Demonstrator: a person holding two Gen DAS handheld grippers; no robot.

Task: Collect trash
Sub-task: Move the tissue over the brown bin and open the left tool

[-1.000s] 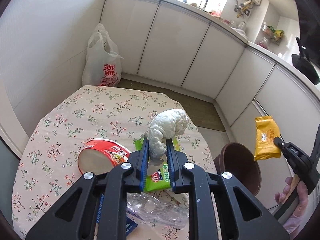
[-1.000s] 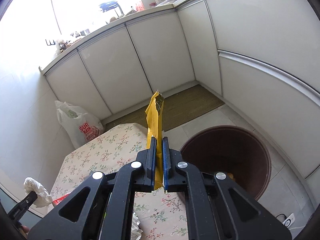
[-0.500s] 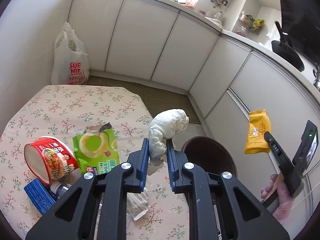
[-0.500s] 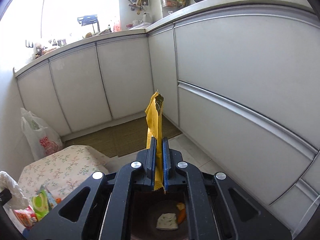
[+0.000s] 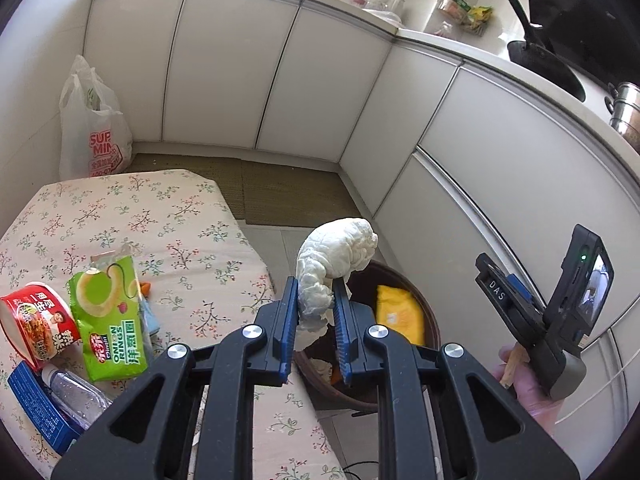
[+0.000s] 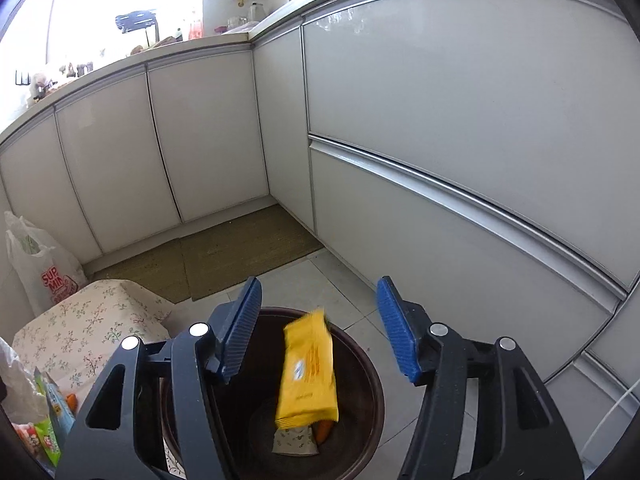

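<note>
Right gripper [image 6: 318, 330] over the brown bin [image 6: 366, 364], jaws opening, nothing pressed between the pads; yellow wrapper [image 6: 308, 376] loose and blurred inside the bin's mouth. Left gripper [image 5: 314, 314] clamped narrowly on a crumpled white tissue wad [image 5: 332, 254], held beside the floral table [image 5: 132, 216] at the bin's rim.
</note>
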